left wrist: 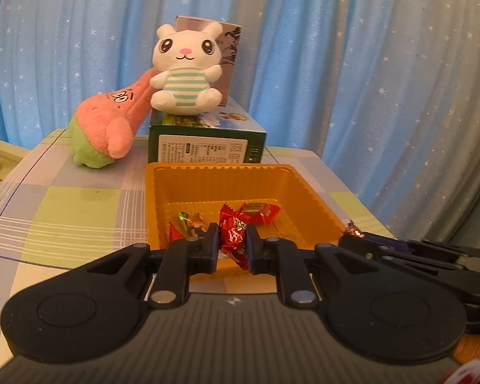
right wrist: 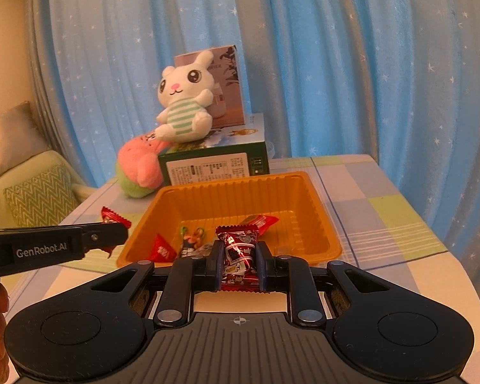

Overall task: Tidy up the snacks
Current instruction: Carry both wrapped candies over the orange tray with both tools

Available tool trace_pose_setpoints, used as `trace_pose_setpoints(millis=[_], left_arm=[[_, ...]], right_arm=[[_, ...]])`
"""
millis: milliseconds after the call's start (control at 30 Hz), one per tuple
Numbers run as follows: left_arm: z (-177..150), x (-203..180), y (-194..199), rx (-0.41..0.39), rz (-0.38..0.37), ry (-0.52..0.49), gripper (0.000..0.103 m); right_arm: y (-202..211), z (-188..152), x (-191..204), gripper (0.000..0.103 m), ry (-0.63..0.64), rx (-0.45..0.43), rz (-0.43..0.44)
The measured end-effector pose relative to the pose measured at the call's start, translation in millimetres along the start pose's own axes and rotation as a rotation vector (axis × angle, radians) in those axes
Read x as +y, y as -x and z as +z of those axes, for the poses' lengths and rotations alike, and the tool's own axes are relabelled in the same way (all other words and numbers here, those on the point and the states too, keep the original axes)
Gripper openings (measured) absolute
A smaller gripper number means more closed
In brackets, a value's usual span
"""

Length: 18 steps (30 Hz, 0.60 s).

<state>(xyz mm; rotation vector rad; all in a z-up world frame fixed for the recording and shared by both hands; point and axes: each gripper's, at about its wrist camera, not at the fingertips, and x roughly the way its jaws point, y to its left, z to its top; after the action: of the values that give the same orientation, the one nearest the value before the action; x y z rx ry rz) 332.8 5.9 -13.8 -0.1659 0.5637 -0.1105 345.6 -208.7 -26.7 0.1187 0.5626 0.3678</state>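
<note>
- Left gripper (left wrist: 233,246): jaws closed on a crumpled red candy wrapper (left wrist: 232,236), pinched at mid-body, both twisted ends free above and below the pads. In the left wrist view it sits at lower centre, just at the near rim of the orange tray (left wrist: 316,204).
- Right gripper (right wrist: 240,264): jaws closed on a dark red foil candy (right wrist: 238,249), held upright with its crimped top edge above the pads. In the right wrist view it sits at lower centre, also at the tray's near rim.
- Tray contents: several wrapped candies (left wrist: 259,212) already lie on the floor of the tray, towards its near side; the far half is bare.
- Step in hand, as judged: carry both candies over the near rim and release them inside the tray.
- Procedure: bring each gripper clear over the ribbed wall before opening; releasing at the rim risks the candy falling outside onto the checked tablecloth (left wrist: 80,211).
- Keep the two grippers apart; they are side by side at the same edge.
- Open one gripper at a time, low over the bare area.
- Stay clear of the green box (left wrist: 204,147) just behind the tray; a white rabbit plush (left wrist: 185,70) sits on it.
</note>
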Motion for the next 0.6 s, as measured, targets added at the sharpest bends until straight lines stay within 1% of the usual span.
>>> trace_pose_setpoints(millis=[200,400,600], left_arm=[[9,8,-16,-0.001,0.001,0.043,0.015],[13,12,-34,0.008,0.005,0.05,0.015],[18,21,-52,0.024,-0.006,0.093,0.015]], right_arm=[[-17,9,-8,0.021,-0.049,0.003,-0.01],[-35,15,-11,0.021,-0.051,0.007,-0.017],[-54,20,-16,0.021,-0.062,0.019,-0.021]])
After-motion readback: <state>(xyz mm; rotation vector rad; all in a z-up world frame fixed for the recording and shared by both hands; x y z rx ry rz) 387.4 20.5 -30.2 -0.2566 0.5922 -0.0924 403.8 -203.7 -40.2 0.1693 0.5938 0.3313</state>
